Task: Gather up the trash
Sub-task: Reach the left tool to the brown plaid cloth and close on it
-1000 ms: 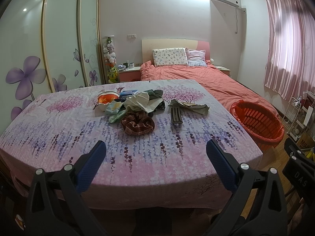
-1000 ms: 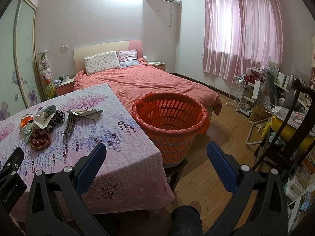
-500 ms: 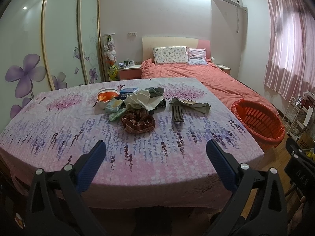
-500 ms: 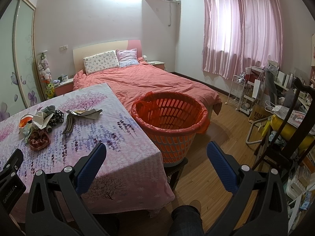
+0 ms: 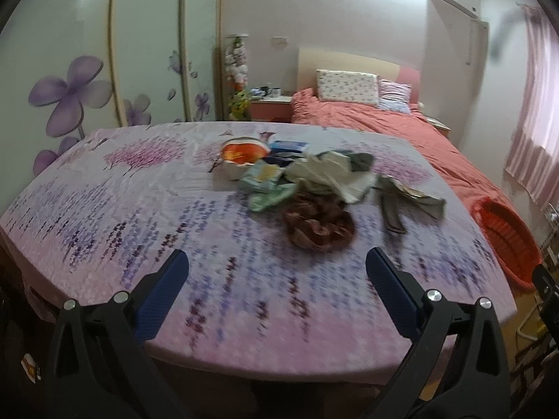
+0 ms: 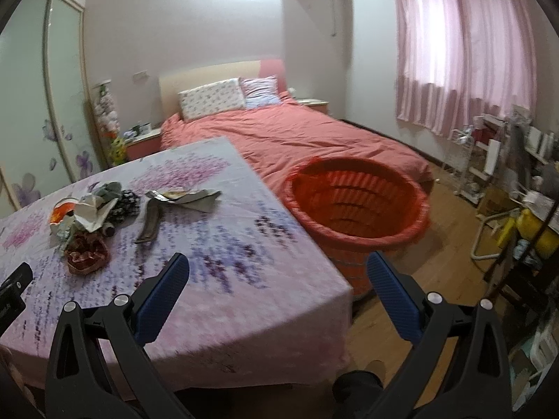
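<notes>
Lavender-printed pink cloth covers the counter (image 5: 132, 209), and the trash sits in a loose heap toward its far middle. In the left wrist view the heap reads, though blurred, as a round orange-topped instant-noodle bowl (image 5: 241, 155) at the back left, a pale green wrapper (image 5: 267, 188) just in front of it, crumpled whitish and grey paper (image 5: 332, 174) to the right, and a reddish-brown plaid crumpled piece (image 5: 319, 225) lying nearest the camera. Just right of the heap lie a dark flat strip (image 5: 393, 214) and a grey-green flattened packet (image 5: 414, 195), touching each other.

The left gripper (image 5: 276, 272) hangs over the near part of the counter, its blue-padded fingers (image 5: 164, 293) spread wide with nothing between them, well short of the heap. The right gripper (image 6: 277, 272) is likewise spread wide and empty, over the counter's near right corner; between its fingers the view shows cloth on one side and wooden floor (image 6: 380, 328) on the other.

An orange slatted basket (image 6: 356, 202) lined with a red bag stands on the floor just beside the counter's right edge, between the counter and a bed (image 6: 314, 139) with a salmon quilt. Pink curtains (image 6: 464, 45) hang at the right, and a wardrobe with purple flower decals (image 5: 70, 90) stands to the left. A dark trouser leg and a shoe (image 6: 361, 380) of the person show at the bottom of the right wrist view.
</notes>
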`<state>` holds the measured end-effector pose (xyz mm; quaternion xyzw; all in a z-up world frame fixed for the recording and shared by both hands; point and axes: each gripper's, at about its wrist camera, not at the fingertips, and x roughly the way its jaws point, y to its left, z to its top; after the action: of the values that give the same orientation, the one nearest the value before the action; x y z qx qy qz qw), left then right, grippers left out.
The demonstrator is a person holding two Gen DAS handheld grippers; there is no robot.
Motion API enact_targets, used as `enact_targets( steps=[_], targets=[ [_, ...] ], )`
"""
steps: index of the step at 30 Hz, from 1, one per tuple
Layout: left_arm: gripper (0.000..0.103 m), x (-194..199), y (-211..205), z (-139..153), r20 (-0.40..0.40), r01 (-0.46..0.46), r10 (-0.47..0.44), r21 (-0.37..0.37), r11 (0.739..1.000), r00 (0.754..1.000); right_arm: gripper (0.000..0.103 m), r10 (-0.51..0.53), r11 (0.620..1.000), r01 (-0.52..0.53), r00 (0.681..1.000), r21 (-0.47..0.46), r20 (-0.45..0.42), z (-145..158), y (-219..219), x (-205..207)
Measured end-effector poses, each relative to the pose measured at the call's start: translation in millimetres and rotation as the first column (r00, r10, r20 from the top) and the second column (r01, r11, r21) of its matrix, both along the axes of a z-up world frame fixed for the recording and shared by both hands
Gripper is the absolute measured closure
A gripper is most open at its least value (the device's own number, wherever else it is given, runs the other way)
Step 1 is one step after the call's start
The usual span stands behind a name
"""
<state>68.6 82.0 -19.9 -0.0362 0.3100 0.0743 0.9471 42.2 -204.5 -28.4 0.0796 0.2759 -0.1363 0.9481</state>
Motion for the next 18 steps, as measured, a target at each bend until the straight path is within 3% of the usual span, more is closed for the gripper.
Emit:
enact_targets(
  steps=[7, 13, 18],
  targets=[
    [0.005, 30, 24, -8, -0.016, -0.033, 0.033, -0.015, 0.999, 0.999, 0.028, 0.128, 0.984, -0.120, 0.990, 0.132, -0.053, -4, 17, 50],
    [0.006, 56, 31, -12, -0.021, -0.025, 0.025, 0.003, 1.000, 0.999, 0.039, 0.255, 0.962, -0.244, 0.964, 0.123, -0.081, -11, 54, 95],
    [0.006, 70, 37, -15, -0.020, -0.013, 0.013, -0.004, 1.000, 1.000, 0.043, 0.314, 0.947, -0.299, 0.938, 0.116, -0.148, -31, 77, 138]
  ],
)
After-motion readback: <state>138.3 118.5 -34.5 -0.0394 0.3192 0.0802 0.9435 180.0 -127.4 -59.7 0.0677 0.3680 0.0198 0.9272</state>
